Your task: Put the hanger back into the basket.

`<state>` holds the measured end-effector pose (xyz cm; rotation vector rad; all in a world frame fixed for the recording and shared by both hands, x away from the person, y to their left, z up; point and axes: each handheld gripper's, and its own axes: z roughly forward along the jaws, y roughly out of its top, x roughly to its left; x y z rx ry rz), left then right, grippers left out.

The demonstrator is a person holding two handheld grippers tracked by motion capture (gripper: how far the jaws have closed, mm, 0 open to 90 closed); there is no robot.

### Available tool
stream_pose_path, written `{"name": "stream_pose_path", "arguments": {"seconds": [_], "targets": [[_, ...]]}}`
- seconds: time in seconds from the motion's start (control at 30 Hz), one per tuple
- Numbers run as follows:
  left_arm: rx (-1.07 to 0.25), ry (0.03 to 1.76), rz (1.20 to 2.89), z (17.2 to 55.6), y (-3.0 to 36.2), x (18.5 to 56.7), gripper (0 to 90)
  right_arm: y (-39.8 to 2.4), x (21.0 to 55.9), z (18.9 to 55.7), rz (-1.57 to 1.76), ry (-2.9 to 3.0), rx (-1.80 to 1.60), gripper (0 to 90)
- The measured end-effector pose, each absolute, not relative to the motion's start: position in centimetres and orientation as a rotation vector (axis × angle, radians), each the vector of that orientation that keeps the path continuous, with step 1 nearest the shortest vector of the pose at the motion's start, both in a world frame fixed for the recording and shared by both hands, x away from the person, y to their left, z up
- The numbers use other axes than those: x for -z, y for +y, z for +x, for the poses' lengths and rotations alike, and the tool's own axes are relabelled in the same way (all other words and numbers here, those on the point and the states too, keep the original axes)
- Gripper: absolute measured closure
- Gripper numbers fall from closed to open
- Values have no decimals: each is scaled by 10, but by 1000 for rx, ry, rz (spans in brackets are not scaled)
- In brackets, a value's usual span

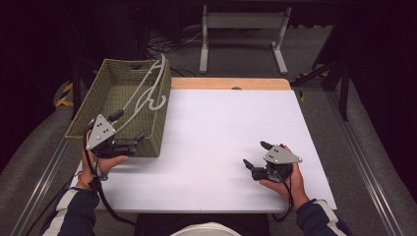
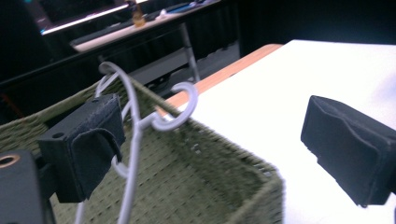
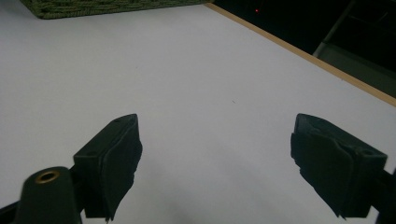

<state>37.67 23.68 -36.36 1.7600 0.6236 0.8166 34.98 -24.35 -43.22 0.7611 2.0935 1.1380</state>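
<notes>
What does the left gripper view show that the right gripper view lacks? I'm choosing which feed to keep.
The left gripper view alone shows the grey hangers leaning over the basket's rim, with the open left gripper astride the near wall. The right gripper view alone shows the open right gripper over bare white table. Both share the green woven basket, the white tabletop and its wooden edge.
</notes>
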Motion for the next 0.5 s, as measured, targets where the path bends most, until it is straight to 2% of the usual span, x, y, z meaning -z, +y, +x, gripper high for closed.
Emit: {"name": "stream_pose_path", "arguments": {"seconds": [0.5], "targets": [[-810, 538, 1773, 359, 216, 373, 54, -240, 430, 351, 744, 2085, -1147, 167]]}}
